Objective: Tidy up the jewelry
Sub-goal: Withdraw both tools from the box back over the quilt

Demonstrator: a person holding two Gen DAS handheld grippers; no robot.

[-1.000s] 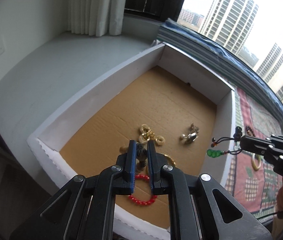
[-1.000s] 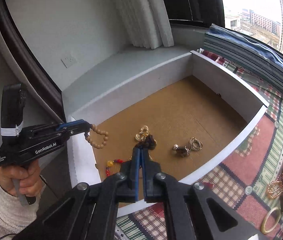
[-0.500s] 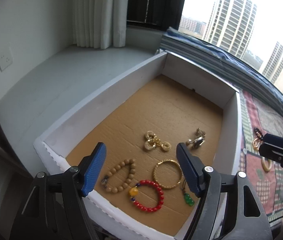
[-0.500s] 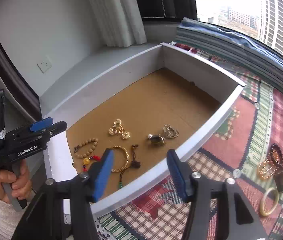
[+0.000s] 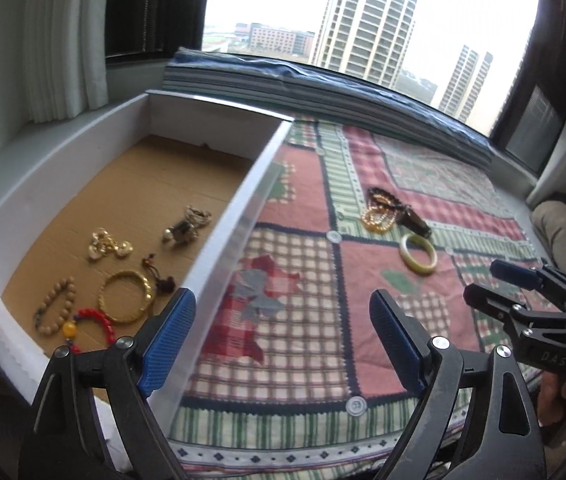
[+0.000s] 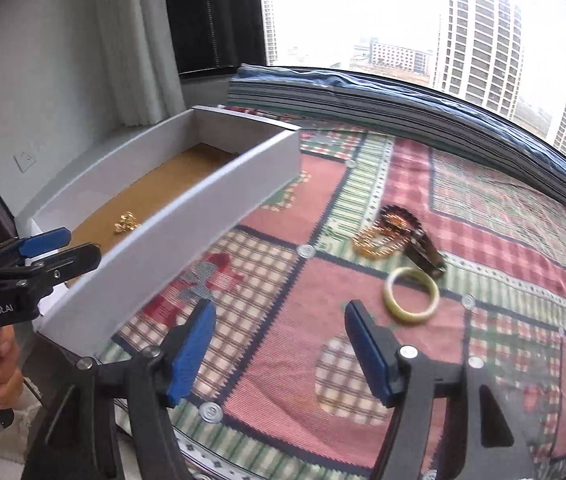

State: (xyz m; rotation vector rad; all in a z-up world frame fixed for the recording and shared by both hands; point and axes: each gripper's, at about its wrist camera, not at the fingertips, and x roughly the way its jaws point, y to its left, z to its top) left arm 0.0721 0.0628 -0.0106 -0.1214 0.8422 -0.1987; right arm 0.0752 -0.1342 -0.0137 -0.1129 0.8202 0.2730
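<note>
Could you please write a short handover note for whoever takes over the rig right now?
Left gripper and right gripper: both open and empty, above the patterned cloth.
Done: wooden bead bracelet, red bead bracelet, gold bangle, dark corded pendant, gold charm and silver piece lie in the white box.
Left: pale green bangle, gold bead bracelet, dark bead bracelet and dark brown piece on the cloth.
</note>
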